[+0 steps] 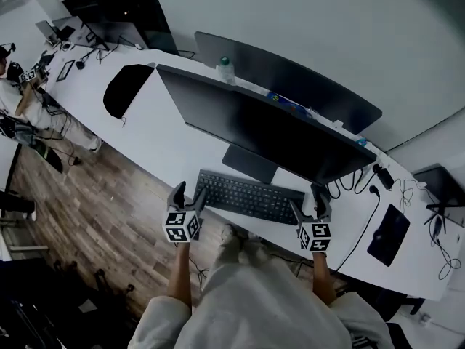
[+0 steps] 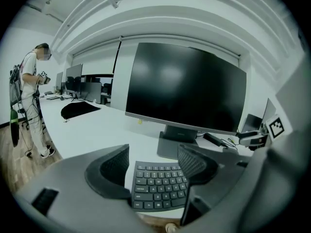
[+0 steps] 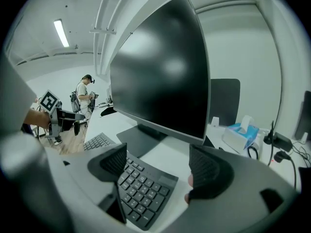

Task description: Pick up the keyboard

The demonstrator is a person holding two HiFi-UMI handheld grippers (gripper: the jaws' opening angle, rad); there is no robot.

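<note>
Black keyboard (image 1: 251, 196) lies along desk's (image 1: 167, 151) near edge; left gripper (image 1: 188, 196) and right gripper (image 1: 310, 203), both spread wide and empty, bracket its two ends: approach step, next likely close on each end, lift level.

A white desk (image 1: 163, 147) bears a keyboard (image 1: 251, 196) near its front edge. A monitor base (image 1: 249, 163) stands just behind it, a dark pad (image 1: 125, 89) well left.

The keyboard (image 1: 249, 196) is matt dark plastic, the desk (image 1: 152, 144) smooth white, the monitor (image 1: 269, 129) glossy black, the floor (image 1: 94, 209) wood-grained.
</note>
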